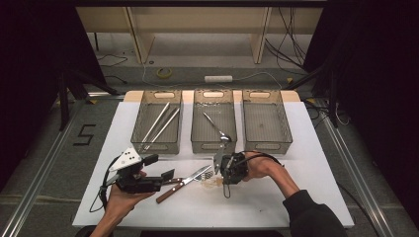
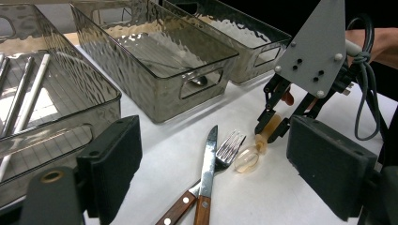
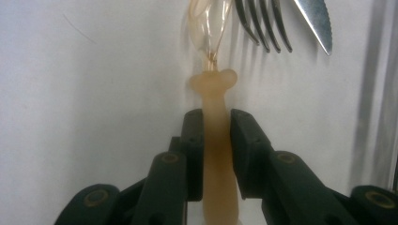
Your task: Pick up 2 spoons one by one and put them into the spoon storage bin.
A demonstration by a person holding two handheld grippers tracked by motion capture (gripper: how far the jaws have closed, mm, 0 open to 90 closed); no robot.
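the translucent plastic spoon (image 3: 216, 136) lies on the white table (image 1: 276, 197), bowl at 12 o'clock of the right gripper (image 3: 217, 117), whose jaws clamp its handle for lifting. fork (image 2: 224, 151) and knife (image 2: 207, 161) lie at the bowl's 9 o'clock. the left gripper (image 2: 206, 161) waits with jaws apart, holding nothing. three bins (image 1: 263, 123) stand beyond; the room is dark.

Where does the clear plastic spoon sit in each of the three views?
High view: spoon low centre, under the right gripper.
Left gripper view: centre right, bowl on the table.
Right gripper view: centre, handle between the pads.
Shared landmark: the fork beside its bowl.
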